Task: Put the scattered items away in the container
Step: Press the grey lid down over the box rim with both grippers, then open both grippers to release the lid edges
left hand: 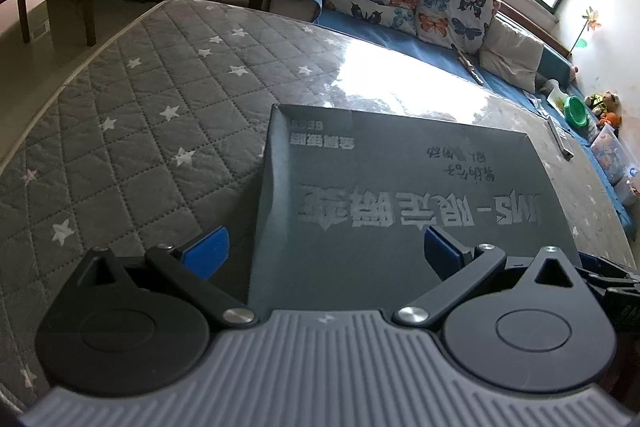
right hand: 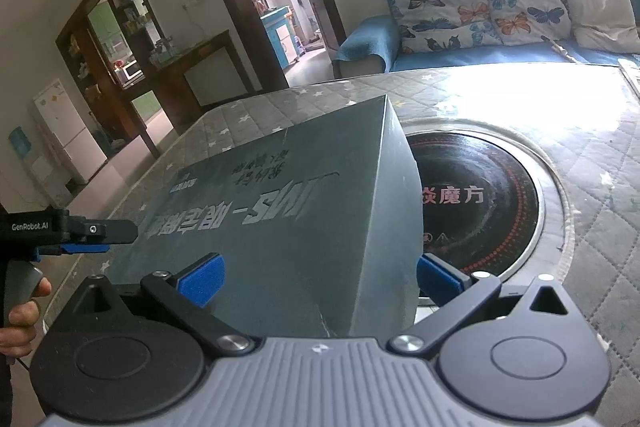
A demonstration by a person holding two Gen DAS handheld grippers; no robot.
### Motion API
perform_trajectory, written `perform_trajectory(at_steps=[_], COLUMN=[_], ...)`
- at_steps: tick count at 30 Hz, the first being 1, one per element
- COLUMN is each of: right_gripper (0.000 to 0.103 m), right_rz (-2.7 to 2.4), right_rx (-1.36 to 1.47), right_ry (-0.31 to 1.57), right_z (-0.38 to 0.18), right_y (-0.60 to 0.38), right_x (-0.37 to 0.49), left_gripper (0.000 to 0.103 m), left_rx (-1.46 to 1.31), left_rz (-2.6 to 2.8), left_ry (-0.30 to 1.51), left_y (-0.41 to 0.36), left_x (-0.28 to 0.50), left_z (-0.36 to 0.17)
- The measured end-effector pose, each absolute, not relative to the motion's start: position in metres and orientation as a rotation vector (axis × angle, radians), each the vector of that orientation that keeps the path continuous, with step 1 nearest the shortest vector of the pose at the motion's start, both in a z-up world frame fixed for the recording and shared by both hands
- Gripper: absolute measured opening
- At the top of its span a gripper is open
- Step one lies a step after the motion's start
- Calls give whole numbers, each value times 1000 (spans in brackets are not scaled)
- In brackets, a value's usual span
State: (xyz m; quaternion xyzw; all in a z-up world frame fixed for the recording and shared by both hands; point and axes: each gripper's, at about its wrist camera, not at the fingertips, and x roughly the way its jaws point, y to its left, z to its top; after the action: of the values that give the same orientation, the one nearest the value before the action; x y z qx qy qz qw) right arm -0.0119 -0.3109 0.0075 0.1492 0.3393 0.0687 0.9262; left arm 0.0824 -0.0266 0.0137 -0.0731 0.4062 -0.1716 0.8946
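A dark grey cardboard box [left hand: 400, 195] with pale printed lettering lies lid-up on the star-quilted table cover [left hand: 140, 115]. My left gripper [left hand: 324, 251] is open at the box's near edge. Its left pad [left hand: 208, 251] is just off the box's left side and its right pad [left hand: 440, 251] is over the lid. My right gripper [right hand: 318, 279] is open astride a near corner of the box [right hand: 280, 211], one pad over the lid and one beside the right wall. The left gripper [right hand: 100, 233] also shows at the box's left edge. No loose items are in view.
A round black induction hob [right hand: 488, 203] is set into the table just right of the box. A slim remote-like bar [left hand: 560, 141] lies near the table's far right edge. Behind stands a blue sofa [right hand: 460, 61] with butterfly cushions. A hand [right hand: 22, 307] holds the left gripper's handle.
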Motion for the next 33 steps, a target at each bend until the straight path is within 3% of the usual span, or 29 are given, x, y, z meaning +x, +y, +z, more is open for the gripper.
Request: perform_trajectory(at_steps=[33], right_gripper=[103], right_rz=[123], right_rx=[203], right_ry=[716], right_z=[-5], right_y=[-297], right_x=[-58], left_gripper=[103], left_rx=[-13], left_rz=[-294], left_ry=[840], left_y=[1], left_x=[30], left_z=[-8])
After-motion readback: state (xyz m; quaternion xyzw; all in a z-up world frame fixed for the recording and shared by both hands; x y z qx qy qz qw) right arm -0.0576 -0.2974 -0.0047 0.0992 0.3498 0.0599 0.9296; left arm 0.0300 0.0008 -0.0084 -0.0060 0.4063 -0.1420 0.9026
